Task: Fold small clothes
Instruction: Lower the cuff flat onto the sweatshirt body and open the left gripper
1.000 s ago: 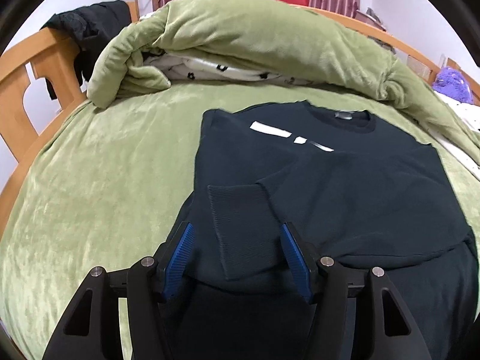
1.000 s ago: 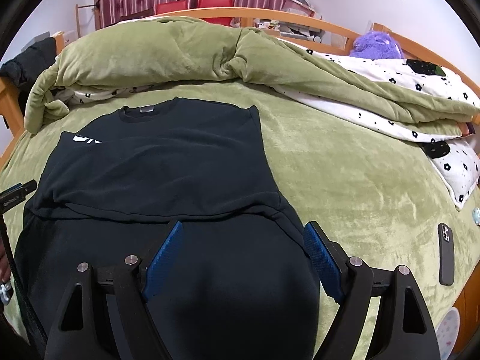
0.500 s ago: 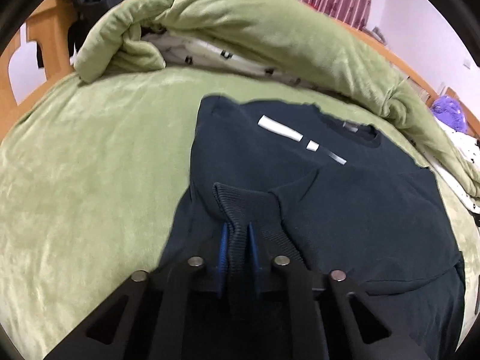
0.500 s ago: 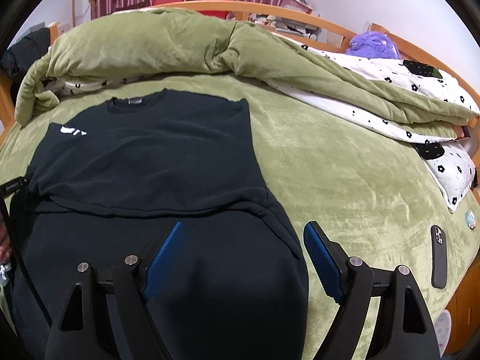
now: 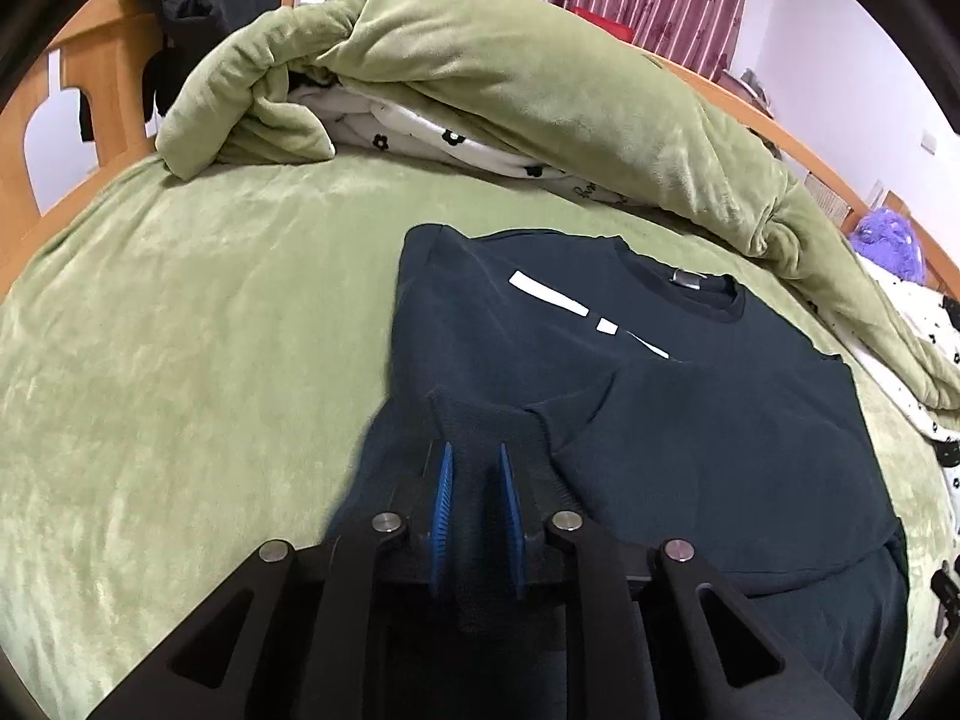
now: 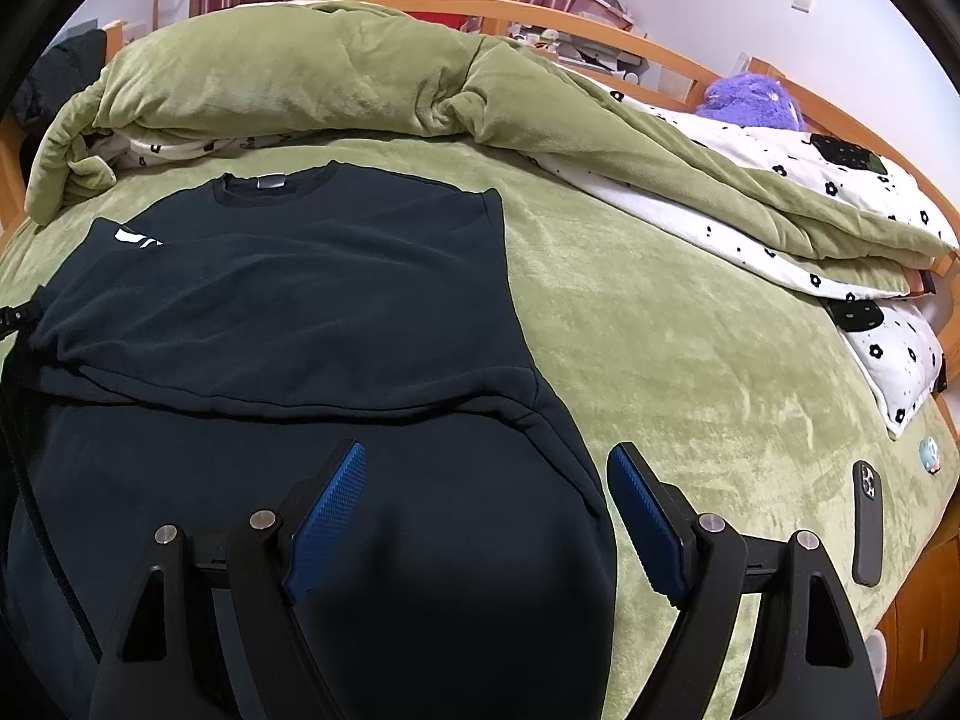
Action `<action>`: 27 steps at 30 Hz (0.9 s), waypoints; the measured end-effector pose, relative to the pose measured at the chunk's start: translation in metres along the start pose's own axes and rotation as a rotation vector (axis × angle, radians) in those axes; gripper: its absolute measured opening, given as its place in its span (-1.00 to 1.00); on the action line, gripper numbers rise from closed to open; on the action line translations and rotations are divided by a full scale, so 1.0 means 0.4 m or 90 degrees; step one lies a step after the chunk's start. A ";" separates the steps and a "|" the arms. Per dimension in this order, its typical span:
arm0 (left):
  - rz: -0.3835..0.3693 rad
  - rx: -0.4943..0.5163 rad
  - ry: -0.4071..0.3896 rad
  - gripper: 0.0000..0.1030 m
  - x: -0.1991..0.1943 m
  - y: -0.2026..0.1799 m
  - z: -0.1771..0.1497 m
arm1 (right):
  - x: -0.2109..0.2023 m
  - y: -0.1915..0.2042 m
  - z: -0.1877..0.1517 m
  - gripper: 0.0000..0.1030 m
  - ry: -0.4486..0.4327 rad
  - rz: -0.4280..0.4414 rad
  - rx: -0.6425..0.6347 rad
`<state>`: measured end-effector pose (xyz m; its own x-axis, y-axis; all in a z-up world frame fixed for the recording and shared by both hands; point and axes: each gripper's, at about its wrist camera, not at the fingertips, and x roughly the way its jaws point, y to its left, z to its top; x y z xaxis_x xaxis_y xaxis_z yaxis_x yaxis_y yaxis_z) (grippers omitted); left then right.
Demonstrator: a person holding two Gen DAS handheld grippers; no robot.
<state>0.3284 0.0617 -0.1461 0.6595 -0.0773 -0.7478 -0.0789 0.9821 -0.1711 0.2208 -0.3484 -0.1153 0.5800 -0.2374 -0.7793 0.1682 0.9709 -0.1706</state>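
A dark navy sweatshirt [image 5: 690, 420] with a white chest mark lies flat on the green bed, collar at the far side. It also shows in the right wrist view [image 6: 312, 300]. A sleeve lies folded across its body. My left gripper [image 5: 474, 468] is shut on the ribbed sleeve cuff [image 5: 480, 426] near the sweatshirt's left edge. My right gripper [image 6: 483, 480] is open and empty, hovering over the sweatshirt's lower right part near its side edge.
A rolled green duvet [image 5: 510, 78] with white flowered lining lies across the far side of the bed. A phone [image 6: 867, 522] lies on the bed cover at the right edge. A wooden bed frame [image 5: 78, 90] with black clothing stands at the left.
My left gripper closed on the sleeve cuff and lifted it slightly. My right gripper stayed open and moved little over the sweatshirt's lower part.
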 end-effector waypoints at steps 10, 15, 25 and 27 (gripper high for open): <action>-0.004 0.026 -0.014 -0.60 0.022 -0.012 -0.009 | -0.004 0.010 -0.003 0.58 0.000 -0.001 -0.010; 0.016 0.058 -0.072 -0.92 -0.024 -0.038 0.000 | -0.005 0.011 -0.004 0.58 -0.001 -0.001 -0.009; 0.095 0.039 -0.056 -0.92 -0.007 -0.015 0.018 | -0.016 0.030 -0.007 0.58 -0.005 0.010 -0.010; 0.108 0.036 -0.029 -0.89 0.011 -0.016 0.012 | -0.017 0.027 -0.009 0.58 -0.004 0.014 -0.008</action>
<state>0.3355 0.0559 -0.1454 0.6731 0.0962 -0.7333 -0.1505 0.9886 -0.0085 0.2158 -0.3361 -0.1142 0.5881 -0.2154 -0.7796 0.1453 0.9763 -0.1601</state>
